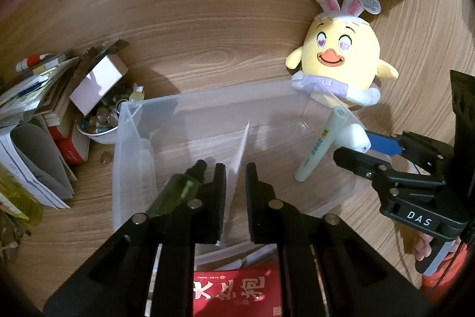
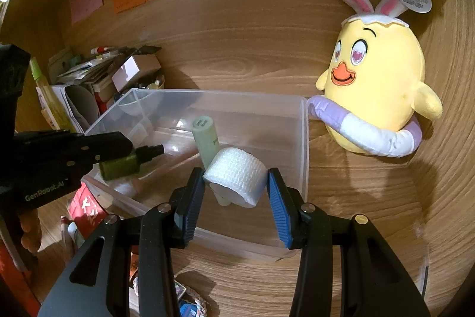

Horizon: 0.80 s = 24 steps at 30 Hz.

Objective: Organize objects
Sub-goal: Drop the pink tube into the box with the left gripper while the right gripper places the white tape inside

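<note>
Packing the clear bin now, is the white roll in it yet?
Not yet: the white roll is held in the right tongs above the clear bin.

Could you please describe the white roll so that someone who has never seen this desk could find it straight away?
Start at the clear plastic box in the middle of the wooden desk, just left of the yellow plush chick. Over it, the right tongs with blue pads grip the white roll. It is short, fat and bumpy, unlike the slim pale green pen leaning behind it.

Warm dim light, sharp focus, fisheye-curved dark edges
</note>
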Motion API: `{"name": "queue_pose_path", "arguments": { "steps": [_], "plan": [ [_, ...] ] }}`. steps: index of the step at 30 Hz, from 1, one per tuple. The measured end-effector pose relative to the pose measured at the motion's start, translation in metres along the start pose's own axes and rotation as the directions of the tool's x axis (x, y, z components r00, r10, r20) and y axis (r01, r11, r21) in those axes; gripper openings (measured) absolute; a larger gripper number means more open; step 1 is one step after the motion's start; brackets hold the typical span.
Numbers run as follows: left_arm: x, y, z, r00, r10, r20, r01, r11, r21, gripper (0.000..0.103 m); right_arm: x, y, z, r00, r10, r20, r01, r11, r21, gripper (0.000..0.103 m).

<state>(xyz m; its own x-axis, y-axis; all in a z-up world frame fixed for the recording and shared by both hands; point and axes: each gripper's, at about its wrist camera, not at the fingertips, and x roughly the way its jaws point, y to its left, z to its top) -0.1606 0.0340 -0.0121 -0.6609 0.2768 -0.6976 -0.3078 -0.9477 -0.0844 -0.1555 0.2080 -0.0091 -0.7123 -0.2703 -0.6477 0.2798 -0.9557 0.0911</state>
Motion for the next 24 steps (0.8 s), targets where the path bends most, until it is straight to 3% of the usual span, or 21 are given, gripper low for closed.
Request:
{"name": "queue_pose_path", "arguments": {
  "steps": [7,13,18,21,24],
  "plan": [
    [-0.01,-0.002,-0.002,1.0,-0.008,-0.002,0.008,1.0,-0.003,0.014,-0.006,0.006,0.0,1.0,-0.012,0.014,0.012,1.0,-0.02,0.052],
    [-0.03,-0.008,-0.009,1.0,0.001,0.031,-0.001,1.0,0.004,0.036,-0.015,0.012,0.0,0.999,-0.019,0.029,0.02,0.999,-0.029,0.063],
    [-0.05,-0.008,-0.015,0.997,0.018,0.07,-0.018,1.0,0.006,0.065,-0.022,0.016,-0.002,1.0,-0.017,0.025,0.018,1.0,-0.024,0.067],
    [-0.061,-0.009,-0.02,0.995,0.04,0.087,-0.042,0.999,0.011,0.075,-0.03,0.018,-0.007,0.999,-0.016,0.039,0.016,1.0,-0.011,0.077],
    [-0.07,-0.008,-0.027,0.994,0.052,0.094,-0.054,0.998,0.012,0.083,-0.039,0.02,-0.011,0.999,-0.009,0.043,0.009,1.0,-0.004,0.077]
  ]
}}
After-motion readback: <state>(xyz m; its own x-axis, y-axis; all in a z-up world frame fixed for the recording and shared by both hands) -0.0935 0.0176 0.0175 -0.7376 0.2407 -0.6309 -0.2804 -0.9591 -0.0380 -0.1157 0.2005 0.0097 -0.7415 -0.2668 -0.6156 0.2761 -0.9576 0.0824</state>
